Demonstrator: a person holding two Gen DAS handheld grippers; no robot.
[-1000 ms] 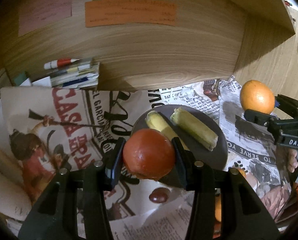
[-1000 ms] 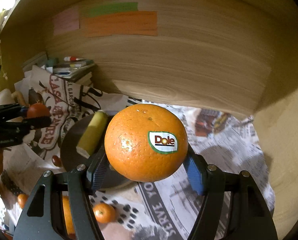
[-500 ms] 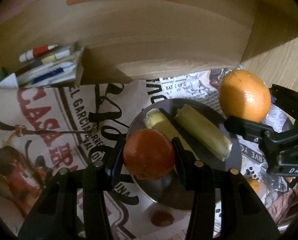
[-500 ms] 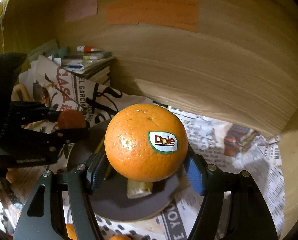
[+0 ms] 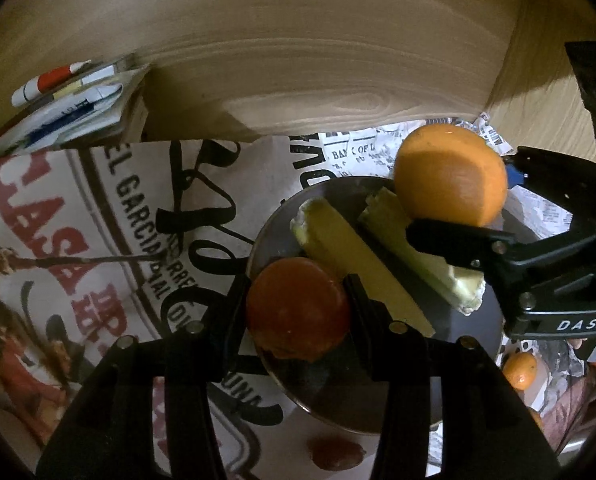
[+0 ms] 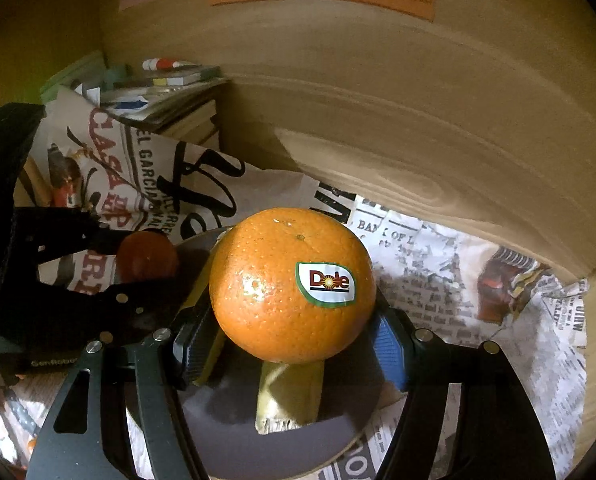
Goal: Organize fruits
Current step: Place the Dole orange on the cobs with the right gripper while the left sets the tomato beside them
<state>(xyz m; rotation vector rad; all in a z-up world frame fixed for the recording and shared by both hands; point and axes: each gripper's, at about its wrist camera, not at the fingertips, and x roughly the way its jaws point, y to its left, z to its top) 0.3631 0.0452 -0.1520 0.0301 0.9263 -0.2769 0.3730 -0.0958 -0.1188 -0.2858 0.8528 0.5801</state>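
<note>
My left gripper (image 5: 298, 312) is shut on a red tomato (image 5: 298, 314) and holds it over the near left part of a dark round plate (image 5: 470, 328). Two yellow-green banana pieces (image 5: 362, 264) lie on the plate. My right gripper (image 6: 294, 344) is shut on a large orange (image 6: 292, 284) with a Dole sticker, held over the plate (image 6: 226, 432) above a banana piece (image 6: 290, 396). In the left wrist view the orange (image 5: 450, 176) hangs over the plate's far right edge. In the right wrist view the tomato (image 6: 146, 258) shows at left.
Newspaper (image 5: 78, 216) covers the surface. A wooden back wall (image 5: 298, 60) stands close behind the plate. A stack of books with pens (image 5: 70, 104) sits at the back left. A small mandarin (image 5: 518, 368) lies at right and a dark red fruit (image 5: 336, 454) lies near the front.
Both grippers have moved in over the plate and lower, each still holding its fruit. The orange now hangs above the banana pieces.
</note>
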